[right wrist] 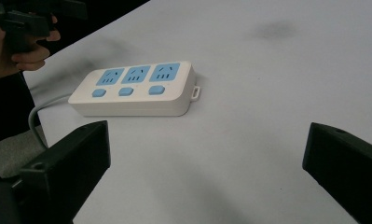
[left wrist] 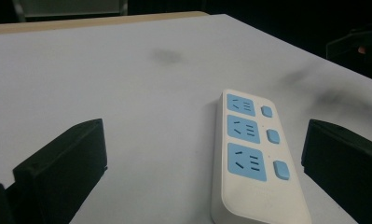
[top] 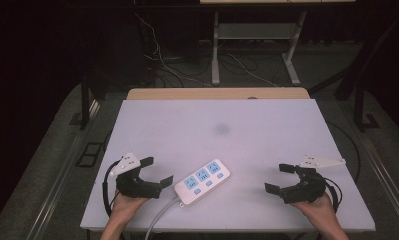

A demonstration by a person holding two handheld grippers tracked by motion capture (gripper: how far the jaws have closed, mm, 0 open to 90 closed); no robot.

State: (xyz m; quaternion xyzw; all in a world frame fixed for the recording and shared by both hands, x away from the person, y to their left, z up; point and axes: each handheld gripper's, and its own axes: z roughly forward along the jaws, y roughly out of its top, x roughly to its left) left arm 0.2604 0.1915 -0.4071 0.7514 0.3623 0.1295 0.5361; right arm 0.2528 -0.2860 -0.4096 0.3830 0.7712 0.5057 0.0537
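A white power strip (top: 202,182) with three blue sockets and three blue switches lies flat on the white bench (top: 222,125), near the bench's front edge and turned at a slant, its grey cord (top: 159,220) running off that edge. The left hand-held gripper (top: 154,170) sits just beside the strip's cord end, released, its jaws spread wide with nothing between them; in the left gripper view the strip (left wrist: 253,154) lies ahead, closer to the right-hand jaw, touching neither. The right hand-held gripper (top: 279,177) rests well apart from the strip's far end, on the other side of it, also released and empty (its jaws stand as wide as the other's). From the right gripper view the strip (right wrist: 134,88) lies ahead and to the left, with a faint dark smudge (right wrist: 272,30) on the bench beyond it.
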